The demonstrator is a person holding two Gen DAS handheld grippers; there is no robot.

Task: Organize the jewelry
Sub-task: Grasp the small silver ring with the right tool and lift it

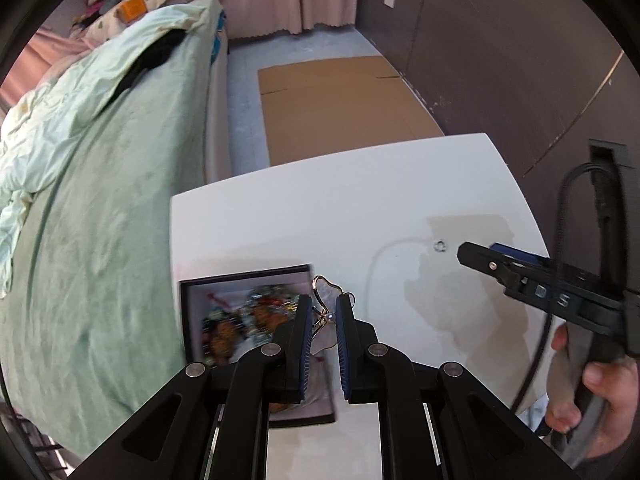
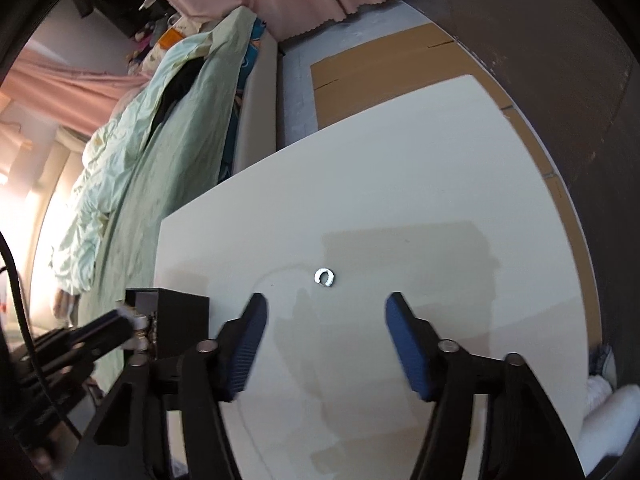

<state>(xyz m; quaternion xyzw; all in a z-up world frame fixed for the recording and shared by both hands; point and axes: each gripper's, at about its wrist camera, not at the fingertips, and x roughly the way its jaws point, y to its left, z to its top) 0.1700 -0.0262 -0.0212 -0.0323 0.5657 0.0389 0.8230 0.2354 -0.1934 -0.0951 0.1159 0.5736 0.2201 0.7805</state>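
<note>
My left gripper (image 1: 324,305) is shut on a gold wire earring (image 1: 329,316) with a small pearl, whose loop sticks out past the fingertips. It hangs over the right edge of a black jewelry box (image 1: 244,276) with pale lining and blurred colourful pieces inside. A small silver open ring (image 1: 441,245) lies alone on the white table (image 1: 360,208). In the right wrist view the same silver ring (image 2: 324,277) lies just beyond my right gripper (image 2: 327,301), whose blue pads stand wide apart with nothing between them. The black box (image 2: 180,316) sits to its left.
A bed with a green duvet (image 1: 100,200) runs along the table's left side. Flat cardboard (image 1: 340,100) covers the floor beyond the far edge. A dark wall (image 1: 520,80) stands to the right. A hand (image 1: 592,380) and a black cable are at lower right.
</note>
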